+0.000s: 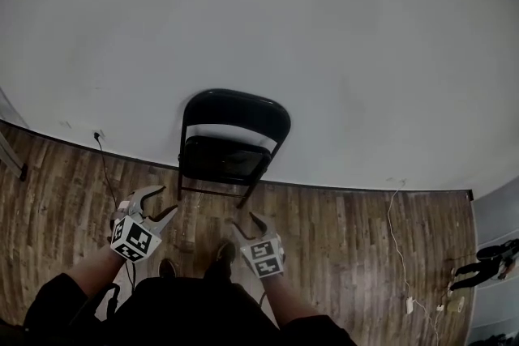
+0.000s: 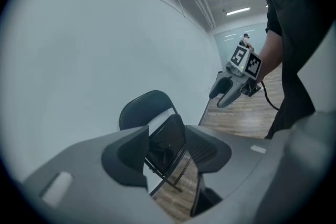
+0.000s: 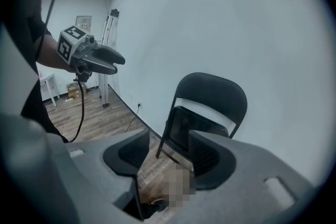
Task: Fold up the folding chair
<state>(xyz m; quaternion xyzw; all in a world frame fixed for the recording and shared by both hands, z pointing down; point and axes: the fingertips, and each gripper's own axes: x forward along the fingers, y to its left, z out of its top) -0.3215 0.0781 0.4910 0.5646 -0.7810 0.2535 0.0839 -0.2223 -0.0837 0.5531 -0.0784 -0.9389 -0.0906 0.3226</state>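
mostly the folding chair (image 1: 233, 143) is in plain sight from the head view, standing against the white wall (image 1: 259, 12) on the wood floor (image 1: 340, 239). its rear legs are lost behind the seat (image 1: 223, 158) and the frame. the seat looks tipped up toward the backrest (image 1: 237, 108), though how far it is folded is hard to judge. in both gripper views the claw's own body covers the chair's lower legs and feet, so only the backrest, the seat and part of one leg show. the person's dark clothing fills the bottom of the head view, and only the tips of two shoes (image 1: 223, 251) poke out. small dark things at the far right edge of the floor are too small to name. a thin cord (image 1: 105, 166) runs down the wall's foot at the left.

the left claw (image 1: 165, 201) and the right claw (image 1: 242, 221) both stand with jaws apart and nothing between the pads but air. each is in front of the chair and apart from it, the left one toward its left front leg, the right one nearer the middle. both point at the chair, which shows through the gap in each claw's own view.
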